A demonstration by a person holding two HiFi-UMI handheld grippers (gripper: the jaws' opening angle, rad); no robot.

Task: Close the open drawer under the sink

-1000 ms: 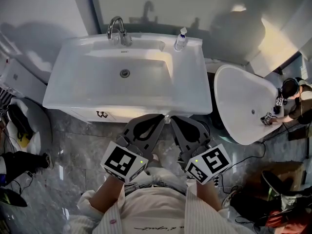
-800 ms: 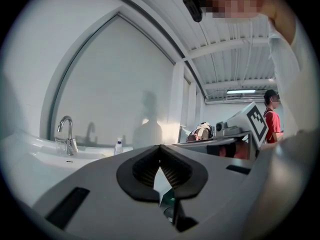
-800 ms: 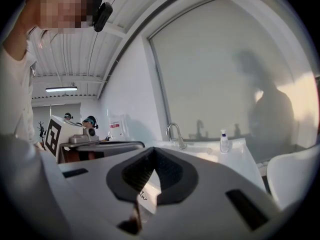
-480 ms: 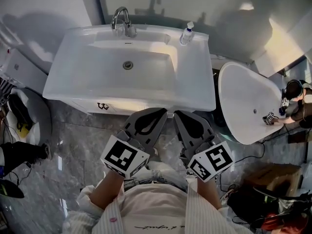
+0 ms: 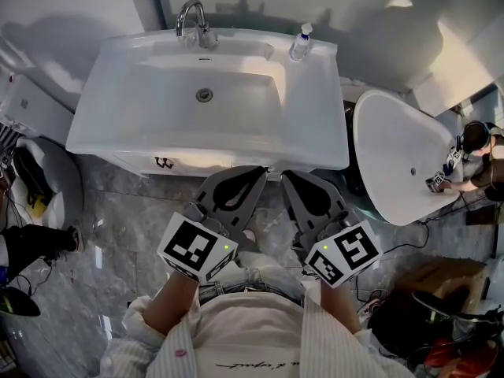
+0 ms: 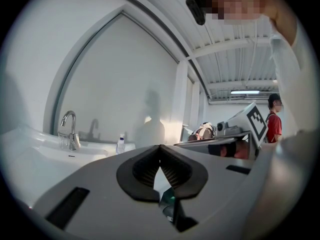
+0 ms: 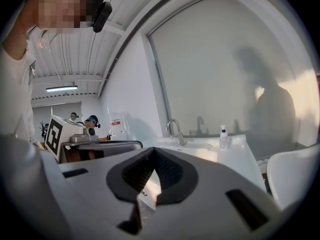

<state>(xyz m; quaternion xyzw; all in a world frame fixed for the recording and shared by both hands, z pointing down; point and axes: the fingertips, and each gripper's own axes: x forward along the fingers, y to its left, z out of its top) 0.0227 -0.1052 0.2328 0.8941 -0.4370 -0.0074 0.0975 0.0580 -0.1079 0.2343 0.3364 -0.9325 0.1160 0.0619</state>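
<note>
Left gripper (image 5: 253, 176) and right gripper (image 5: 291, 178) sit side by side in the head view, held low before the person's waist, their tips just at the front rim of the white sink (image 5: 102, 124). Only a narrow strip of the drawer (image 5: 142, 162) shows under that rim, left of the tips; how far it stands out cannot be told. A faucet (image 5: 191, 18) and a small bottle (image 5: 299, 42) stand at the sink's back edge.

The left gripper view has the left gripper (image 6: 160, 149) with its jaws closed tip to tip on nothing, the sink (image 6: 30, 154) off to the left.

In the right gripper view the right gripper (image 7: 152, 151) is likewise closed and empty, with the faucet (image 7: 175, 131) beyond it.
</note>
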